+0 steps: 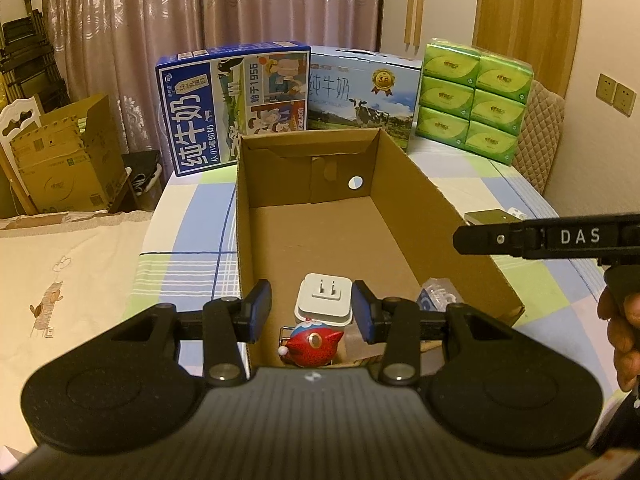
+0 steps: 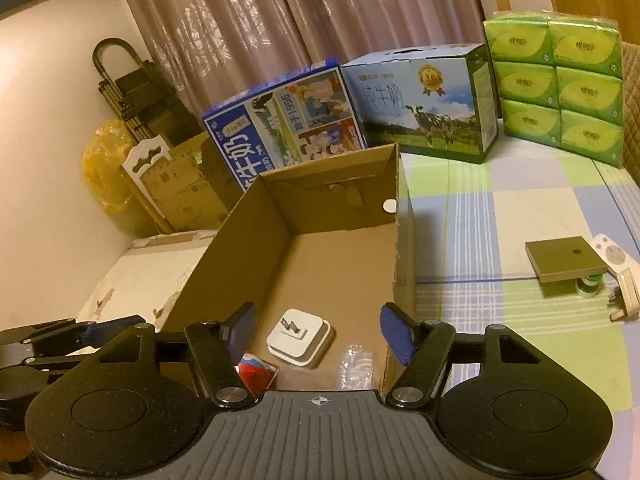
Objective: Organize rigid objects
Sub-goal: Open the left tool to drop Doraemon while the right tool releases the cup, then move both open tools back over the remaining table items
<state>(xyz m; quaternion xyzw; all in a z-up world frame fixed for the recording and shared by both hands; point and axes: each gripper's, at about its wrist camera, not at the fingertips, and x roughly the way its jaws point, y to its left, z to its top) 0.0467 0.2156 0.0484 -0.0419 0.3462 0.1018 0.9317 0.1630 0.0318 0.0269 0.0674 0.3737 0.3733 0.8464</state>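
Open cardboard box (image 2: 320, 248) at frame centre on checked tablecloth (image 2: 500, 208). Already inside, lower centre near the box's near end: white plug adapter (image 2: 300, 338), prongs up; red figurine (image 1: 312, 344) just below it; clear plastic item (image 2: 356, 364) to its right.

Still outside, mid-right of right wrist view, well apart from box: flat olive box (image 2: 564, 258), white remote (image 2: 612, 254) beside it, small green-capped bottle (image 2: 588, 286) tucked under olive box's edge, white plug (image 2: 622, 298) below remote.

Right gripper (image 2: 320, 332) over near end of box, jaws fairly wide, nothing pinched; adapter lying on box floor betw. pads, untouched. Left gripper (image 1: 312, 308) likewise over near end, jaws narrower but clear of adapter, holding nothing.

Likely step: release done, next fetch from right-side cluster. To do well: lift straight up before swinging right, so pads clear box wall. Approach olive box w/ jaws wide, pinch across short edges, keep level. Watch bottle under it, prob. tips if olive box dragged. Place toward empty far end of box, not on adapter.
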